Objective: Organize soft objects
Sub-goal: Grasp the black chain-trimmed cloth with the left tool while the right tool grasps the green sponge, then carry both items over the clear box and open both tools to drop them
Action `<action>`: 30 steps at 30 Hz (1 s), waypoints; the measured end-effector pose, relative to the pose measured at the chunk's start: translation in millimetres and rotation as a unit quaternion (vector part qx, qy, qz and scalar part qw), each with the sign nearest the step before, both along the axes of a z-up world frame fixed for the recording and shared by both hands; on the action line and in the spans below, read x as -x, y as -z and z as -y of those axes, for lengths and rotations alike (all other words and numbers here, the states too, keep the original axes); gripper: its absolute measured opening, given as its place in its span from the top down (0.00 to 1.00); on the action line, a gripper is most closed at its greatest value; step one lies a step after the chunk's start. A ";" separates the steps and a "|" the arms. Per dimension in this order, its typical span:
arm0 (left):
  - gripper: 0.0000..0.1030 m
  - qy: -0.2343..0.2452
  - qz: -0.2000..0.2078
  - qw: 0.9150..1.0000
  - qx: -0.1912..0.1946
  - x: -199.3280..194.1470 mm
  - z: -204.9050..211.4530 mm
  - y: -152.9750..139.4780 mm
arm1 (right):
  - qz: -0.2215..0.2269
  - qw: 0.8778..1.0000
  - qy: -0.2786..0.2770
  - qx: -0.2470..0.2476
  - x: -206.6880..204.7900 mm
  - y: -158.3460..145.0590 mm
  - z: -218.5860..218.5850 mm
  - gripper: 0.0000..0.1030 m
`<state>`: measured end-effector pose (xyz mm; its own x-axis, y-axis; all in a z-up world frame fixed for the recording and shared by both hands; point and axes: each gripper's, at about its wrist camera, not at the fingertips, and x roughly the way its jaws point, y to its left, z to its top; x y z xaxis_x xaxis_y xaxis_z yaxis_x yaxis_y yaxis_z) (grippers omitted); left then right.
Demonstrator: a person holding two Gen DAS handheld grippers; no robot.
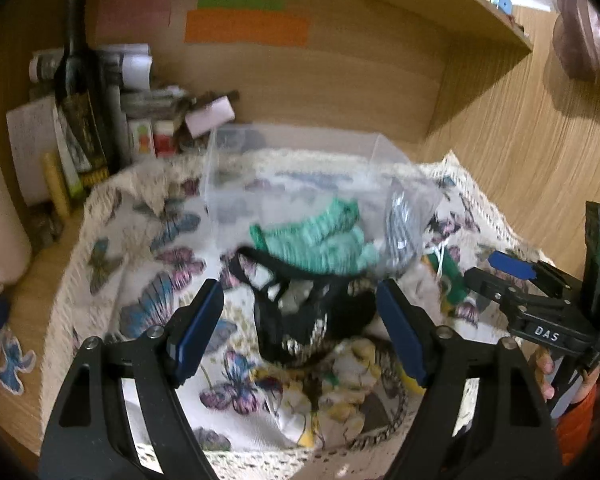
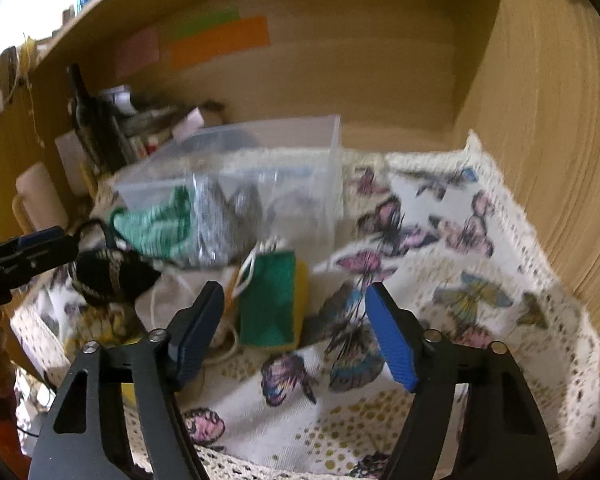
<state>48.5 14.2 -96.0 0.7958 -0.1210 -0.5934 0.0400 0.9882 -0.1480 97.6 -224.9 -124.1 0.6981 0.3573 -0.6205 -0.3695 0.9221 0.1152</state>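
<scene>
A clear plastic box [image 2: 260, 168] stands on a butterfly-print cloth [image 2: 440, 240] with a lace edge, inside a wooden alcove [image 2: 380, 80]; all positions below are given relative to this box. Behind it and to the left stand a dark bottle [image 1: 76, 80], stacked papers and small cartons, and coloured paper strips [image 1: 246, 28] are stuck to the back wall above it. Soft items crowd the near side of the box: a green ribbed knit piece [image 1: 324, 236] lies against its front wall, its long axis running roughly left to right, and a crinkled silver-grey item [image 2: 220, 220] lies just beside the knit, against the box front. Nearer the camera than the knit lies a black fabric piece with thin straps [image 1: 312, 316], rumpled, and no clear direction can be read for it. To the right of that piece, in front of the box, rests a green and yellow sponge [image 2: 276, 300], rectangular, its long axis pointing toward the box, with white cord [image 2: 248, 276] at its far end. The left gripper [image 1: 300, 328] hovers over the black fabric with its blue-padded fingers [image 1: 198, 328] spread wide, holding nothing. The right gripper [image 2: 296, 332] sits in front of the sponge, fingers likewise wide apart and empty; the sponge's near edge lies between them in view, but contact cannot be judged.
</scene>
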 end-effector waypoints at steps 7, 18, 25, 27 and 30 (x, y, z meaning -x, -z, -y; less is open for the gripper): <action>0.29 0.004 -0.045 0.999 0.002 -9.4 5.0 32.7 | -0.045 0.999 -0.016 0.018 -13.9 20.3 -11.9 0.47; 0.74 0.012 -0.022 1.000 -0.009 -6.1 2.8 25.4 | -0.022 0.999 -0.016 0.027 -2.6 11.0 -11.5 0.70; 0.83 0.001 0.018 1.000 -0.007 -4.6 -7.5 -4.2 | 0.022 0.999 0.012 0.020 4.0 -18.3 4.9 0.70; 0.83 0.004 0.029 1.000 -0.007 -5.1 -8.5 -13.4 | 0.036 0.999 0.017 0.018 4.1 -26.5 6.0 0.70; 0.84 0.015 0.044 0.999 -0.006 -7.2 -9.1 -28.1 | 0.053 0.998 0.020 0.012 3.7 -37.5 5.6 0.70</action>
<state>55.7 23.3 -67.9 0.8412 -0.1384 -0.5228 0.0816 0.9881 -0.1303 93.9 -230.5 -86.6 0.7740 0.3134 -0.5501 -0.3407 0.9385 0.0552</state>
